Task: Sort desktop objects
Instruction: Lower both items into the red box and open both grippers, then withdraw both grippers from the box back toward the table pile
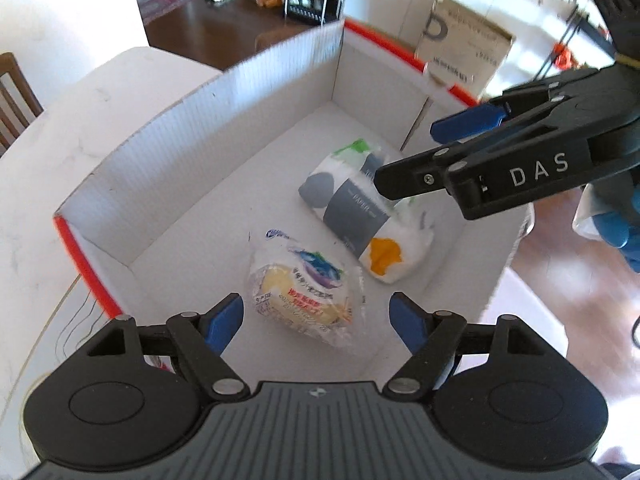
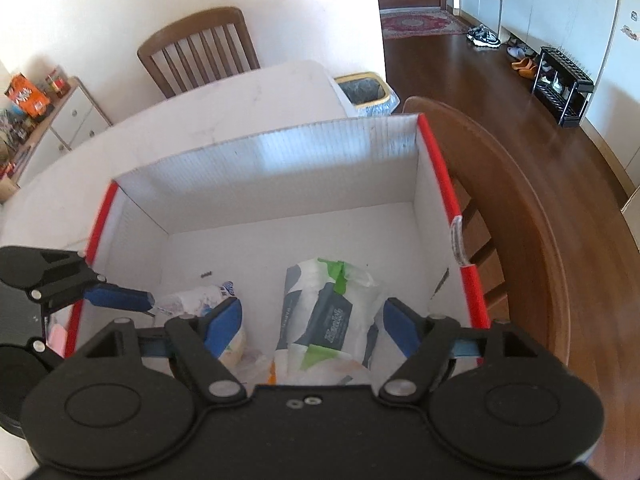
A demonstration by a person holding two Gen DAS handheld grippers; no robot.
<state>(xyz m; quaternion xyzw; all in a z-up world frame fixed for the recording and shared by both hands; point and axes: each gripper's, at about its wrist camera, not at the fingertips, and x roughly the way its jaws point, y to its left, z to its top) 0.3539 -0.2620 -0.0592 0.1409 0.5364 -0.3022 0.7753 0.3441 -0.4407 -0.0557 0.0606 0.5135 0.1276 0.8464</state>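
Observation:
A white cardboard box [image 1: 224, 92] with red rims stands on the white table. On its floor lie a clear-wrapped bread snack [image 1: 300, 296] and a tissue pack [image 1: 360, 216] printed with grey, green and orange patches. My left gripper [image 1: 316, 320] hangs open above the snack, whose wrapper lies below the gap, free of the blue pads. In the right wrist view my right gripper [image 2: 312, 324] is open above the tissue pack [image 2: 332, 316], pads clear of it. The snack [image 2: 212, 300] lies to its left. The right gripper's black arm crosses the left view at upper right.
The white table [image 2: 200, 120] carries the box [image 2: 280, 152]. A wooden chair [image 2: 200, 48] stands at the far side, another chair [image 2: 500, 184] to the right of the box. A lined bin [image 2: 364, 92] sits on the wooden floor past the table's corner. A brown carton [image 1: 464, 48] stands behind the box.

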